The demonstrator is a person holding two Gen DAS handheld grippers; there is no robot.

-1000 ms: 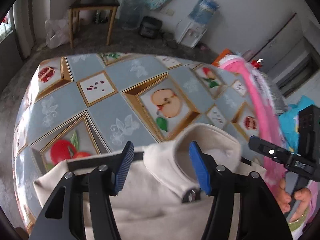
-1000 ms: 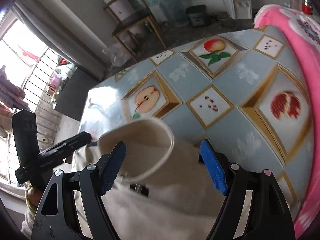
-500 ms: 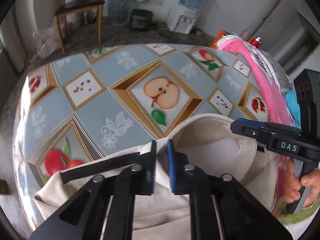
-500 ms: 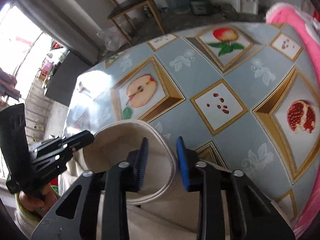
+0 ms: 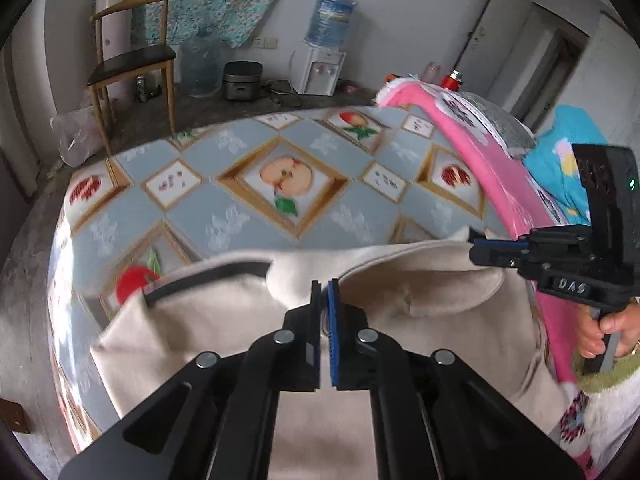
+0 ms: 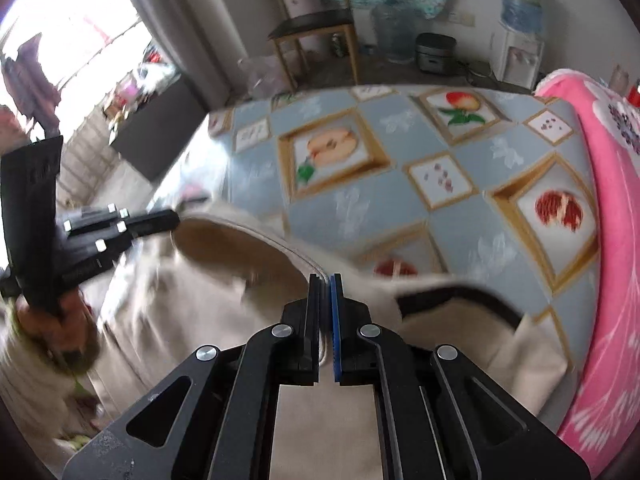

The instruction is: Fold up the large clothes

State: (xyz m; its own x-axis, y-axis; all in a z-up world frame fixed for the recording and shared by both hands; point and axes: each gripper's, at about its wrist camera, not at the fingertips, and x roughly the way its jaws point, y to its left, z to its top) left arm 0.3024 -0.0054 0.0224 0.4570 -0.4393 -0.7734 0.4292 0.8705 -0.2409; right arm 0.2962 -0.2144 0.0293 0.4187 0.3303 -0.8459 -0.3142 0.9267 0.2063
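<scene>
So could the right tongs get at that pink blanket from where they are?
Probably yes, but not right away. The right tongs are shut on the beige garment, so they'd need to let go first. The pink blanket lies just to their right with nothing between.

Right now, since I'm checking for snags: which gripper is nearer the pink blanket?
Right. The right gripper grips the beige garment on its blanket side; the left gripper grips it farther away.

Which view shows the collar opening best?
The left wrist view: the collar is fairly sharp, spanning from the left gripper to the right gripper. The right wrist view shows it smeared by motion blur.
</scene>
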